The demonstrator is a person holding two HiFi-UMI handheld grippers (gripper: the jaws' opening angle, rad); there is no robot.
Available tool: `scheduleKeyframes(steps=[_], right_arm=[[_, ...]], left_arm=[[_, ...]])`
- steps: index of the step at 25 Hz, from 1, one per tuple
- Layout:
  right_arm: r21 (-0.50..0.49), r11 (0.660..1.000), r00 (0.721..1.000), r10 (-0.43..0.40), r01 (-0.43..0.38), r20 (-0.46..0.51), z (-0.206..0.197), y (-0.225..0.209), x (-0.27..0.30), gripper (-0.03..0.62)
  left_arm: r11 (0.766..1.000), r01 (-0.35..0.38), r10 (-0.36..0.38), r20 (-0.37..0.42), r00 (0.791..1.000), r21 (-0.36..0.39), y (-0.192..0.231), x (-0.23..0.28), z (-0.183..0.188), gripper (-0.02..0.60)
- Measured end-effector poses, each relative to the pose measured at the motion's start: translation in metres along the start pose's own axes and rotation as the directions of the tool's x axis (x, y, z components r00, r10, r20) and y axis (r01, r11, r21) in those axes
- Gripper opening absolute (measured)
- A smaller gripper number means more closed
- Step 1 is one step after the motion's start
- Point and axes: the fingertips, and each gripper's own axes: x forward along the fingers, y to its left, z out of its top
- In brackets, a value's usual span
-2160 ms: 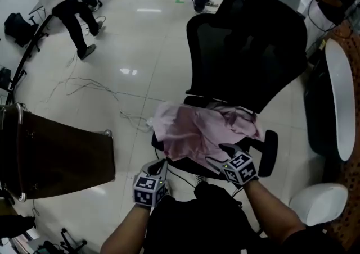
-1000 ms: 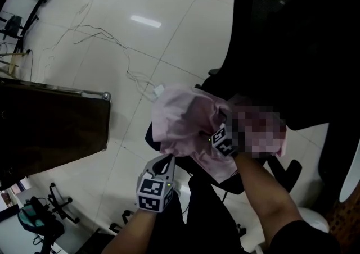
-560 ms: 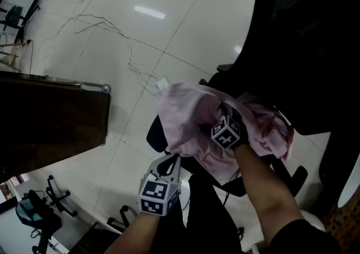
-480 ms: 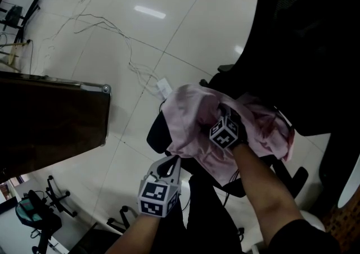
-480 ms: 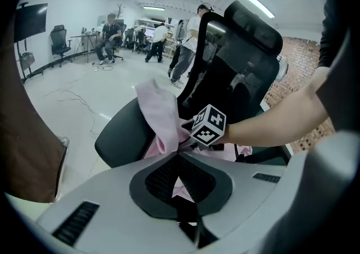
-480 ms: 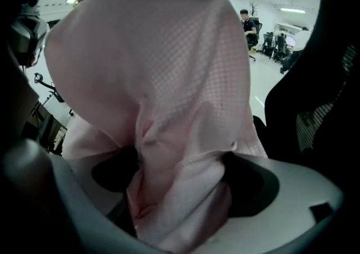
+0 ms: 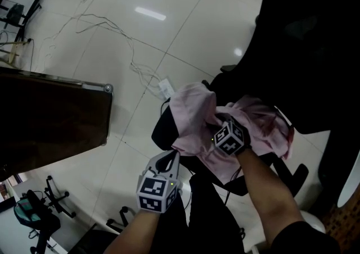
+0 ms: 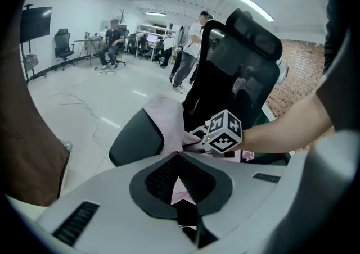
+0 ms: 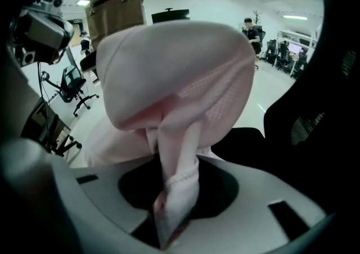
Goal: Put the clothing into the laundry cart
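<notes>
Garment (image 7: 194,115) higher off chair (image 7: 162,133) (glossy tiles (image 7: 169,22))

Pink piece of clothing (image 7: 194,115): on the seat of the black office chair (image 7: 162,130).
Brown cloth laundry cart (image 7: 50,118): on the white tiled floor (image 7: 185,33), at 9 o'clock from the chair, apart.
Thin cables (image 7: 112,25): on the floor, 11 o'clock from the chair.

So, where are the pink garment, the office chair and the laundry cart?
pink garment (image 7: 194,113), head view: its raised left fold.
office chair (image 7: 315,50), head view: its black backrest.
laundry cart (image 7: 50,118), head view: its dark wall.
</notes>
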Motion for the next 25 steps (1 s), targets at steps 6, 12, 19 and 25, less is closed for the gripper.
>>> scheduleKeyframes(steps=[6,12,19,25], right_arm=[[0.191,0.982,0.995,-0.022,0.002,0.102,0.009,0.000,-0.051,0.114],[0.442,0.897,0.945,-0.132,-0.014,0.299,0.017,-0.015,-0.109,0.109],[0.513,0.858,0.863,-0.281,0.030,0.419,0.048,-0.014,-0.202,0.107],[0.582,0.813,0.791,-0.368,0.018,0.489,0.072,-0.005,-0.271,0.104]], left_arm=[[0.999,0.027,-0.028,0.027,0.999,0.046,-0.008,-0.006,0.015,0.000],[0.995,0.043,-0.048,0.042,0.998,0.095,-0.017,-0.019,0.015,0.000],[0.988,0.058,-0.071,0.083,0.994,0.146,-0.023,-0.061,0.028,0.000],[0.979,0.067,-0.090,0.111,0.990,0.190,-0.029,-0.102,0.033,0.000]])
